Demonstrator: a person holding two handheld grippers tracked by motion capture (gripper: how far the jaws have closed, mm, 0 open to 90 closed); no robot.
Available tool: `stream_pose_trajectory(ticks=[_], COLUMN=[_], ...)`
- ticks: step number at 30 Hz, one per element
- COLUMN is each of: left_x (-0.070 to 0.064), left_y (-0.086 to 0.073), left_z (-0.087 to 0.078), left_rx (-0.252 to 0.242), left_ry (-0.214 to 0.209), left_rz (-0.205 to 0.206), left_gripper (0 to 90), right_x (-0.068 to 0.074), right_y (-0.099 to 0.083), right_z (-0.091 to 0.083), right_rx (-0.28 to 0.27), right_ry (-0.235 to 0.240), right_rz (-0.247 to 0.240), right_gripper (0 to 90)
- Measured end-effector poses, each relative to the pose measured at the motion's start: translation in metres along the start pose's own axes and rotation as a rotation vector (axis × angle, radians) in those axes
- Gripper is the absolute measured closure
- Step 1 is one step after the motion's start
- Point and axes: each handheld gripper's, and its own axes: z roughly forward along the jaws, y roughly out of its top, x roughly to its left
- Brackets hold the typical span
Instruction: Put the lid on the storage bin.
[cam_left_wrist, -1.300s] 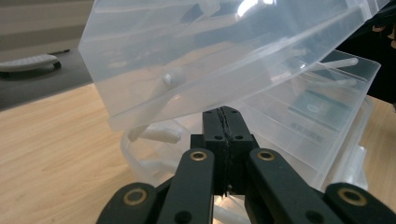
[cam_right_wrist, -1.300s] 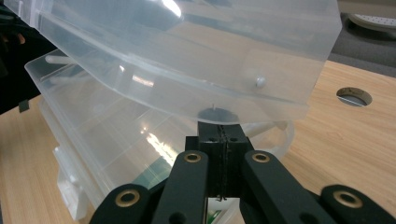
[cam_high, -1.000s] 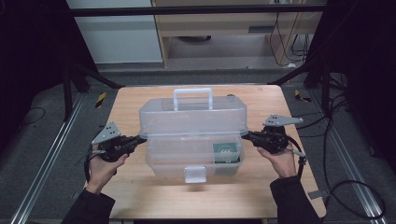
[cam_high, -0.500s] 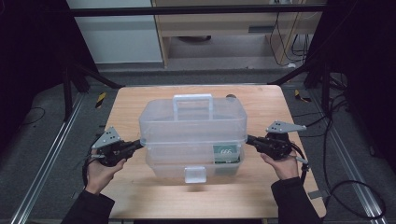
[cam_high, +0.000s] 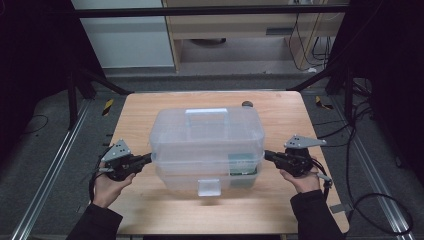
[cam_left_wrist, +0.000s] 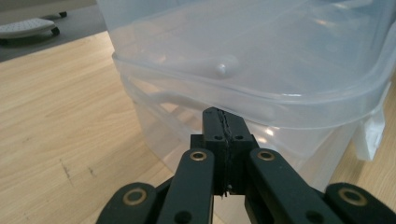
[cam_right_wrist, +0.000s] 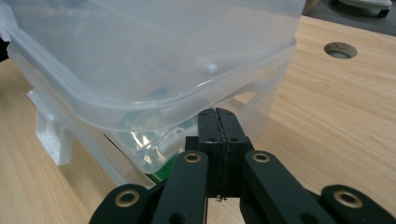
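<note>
Left gripper (cam_high: 145, 159) pressed shut, jaws together with nothing between them, tips tucked under the lid rim at the left end of the clear plastic storage box (cam_high: 207, 145). Box sitting mid-desk (cam_high: 150, 210), slightly toward the near edge, white front latch (cam_high: 208, 187) hanging down, apparently undone. Lid (cam_left_wrist: 261, 60) seemingly raised a little off the base, propped from both ends; carry handle (cam_high: 205, 114) on top untouched. Green-labelled item (cam_high: 243, 164) inside, at the right. Right gripper (cam_high: 270, 156) likewise closed on nothing, tips wedged beneath the right-hand rim. Judged early to midway: latch freed, lid started; full lift and setting aside of the lid left to do.
</note>
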Motion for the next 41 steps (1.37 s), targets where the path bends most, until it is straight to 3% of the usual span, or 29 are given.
stream_pose_trajectory(ticks=[3,5,6,7,11,15,22,27,32,38,41], left_x=[0.001,0.005,0.005,0.004,0.006,0.015,0.029,0.037,0.046,0.055,0.057], left_y=[-0.008,-0.01,-0.009,-0.007,-0.008,-0.016,-0.029,-0.039,-0.047,-0.055,-0.056], left_z=[0.002,0.001,0.0,-0.002,-0.001,0.003,0.007,0.012,0.012,0.011,0.01], left_rx=[0.054,0.017,0.019,0.035,0.049,0.064,0.074,0.112,0.15,0.192,0.197], left_ry=[0.027,-0.006,0.004,0.041,0.09,0.15,0.229,0.27,0.332,0.396,0.409], left_rz=[0.021,-0.012,-0.002,0.02,0.011,-0.024,-0.084,-0.128,-0.154,-0.172,-0.172], left_gripper=[89.8,89.8,89.8,89.8,89.7,84.1,64.0,52.1,36.9,28.2,26.4], right_x=[0.0,0.002,0.001,0.0,-0.009,-0.019,-0.035,-0.043,-0.052,-0.064,-0.066], right_y=[-0.003,-0.003,-0.003,-0.004,-0.011,-0.019,-0.031,-0.038,-0.045,-0.054,-0.056], right_z=[-0.003,-0.005,-0.006,-0.006,-0.005,-0.002,-0.003,0.0,0.0,-0.001,0.0], right_rx=[-0.018,-0.011,-0.013,-0.015,-0.003,0.012,-0.014,0.016,-0.006,0.044,0.049], right_ry=[0.014,0.004,0.004,0.001,-0.032,-0.09,-0.213,-0.276,-0.316,-0.329,-0.345], right_rz=[0.013,-0.001,-0.002,0.0,0.029,0.045,0.076,0.08,0.107,0.168,0.163], right_gripper=[90.0,90.0,90.0,90.0,89.9,86.5,60.0,44.5,26.7,16.7,14.7])
